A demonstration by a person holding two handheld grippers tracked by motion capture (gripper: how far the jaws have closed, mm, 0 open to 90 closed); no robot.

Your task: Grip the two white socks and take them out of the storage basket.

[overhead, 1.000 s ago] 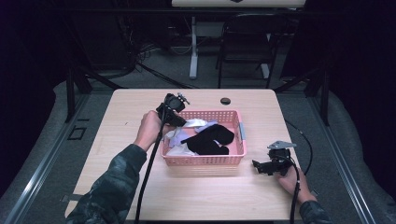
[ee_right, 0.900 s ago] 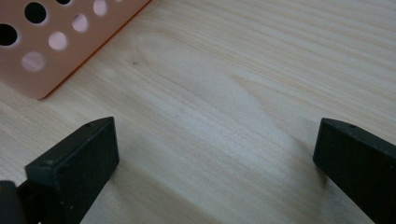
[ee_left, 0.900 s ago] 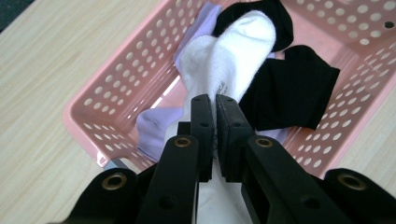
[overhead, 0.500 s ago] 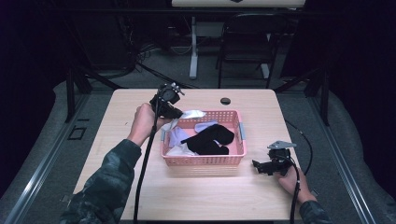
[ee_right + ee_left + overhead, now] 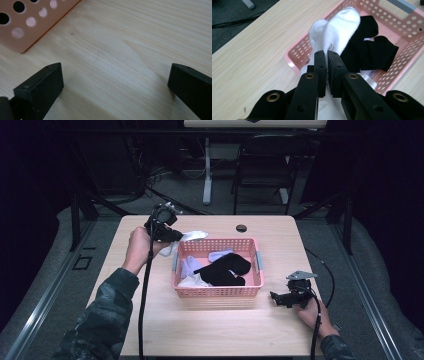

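My left gripper point(image 5: 172, 236) is shut on a white sock point(image 5: 192, 236), held above the table just past the pink basket's point(image 5: 216, 291) far left corner. In the left gripper view the jaws point(image 5: 327, 60) pinch the white sock point(image 5: 338, 27), which hangs over the basket point(image 5: 297, 56). Black socks point(image 5: 225, 269) and more white socks point(image 5: 190, 267) lie inside the basket. My right gripper point(image 5: 276, 297) rests low on the table to the right of the basket, its jaws point(image 5: 115, 80) wide open over bare wood with nothing between them.
A small black round object point(image 5: 241, 228) lies on the table beyond the basket. The wooden table point(image 5: 210, 330) has free room in front of the basket and at both sides. A chair and table legs stand on the floor behind.
My left gripper has risen and drifted toward the far left, drawing the white sock up and out past the basket's corner. The right gripper has stayed put.
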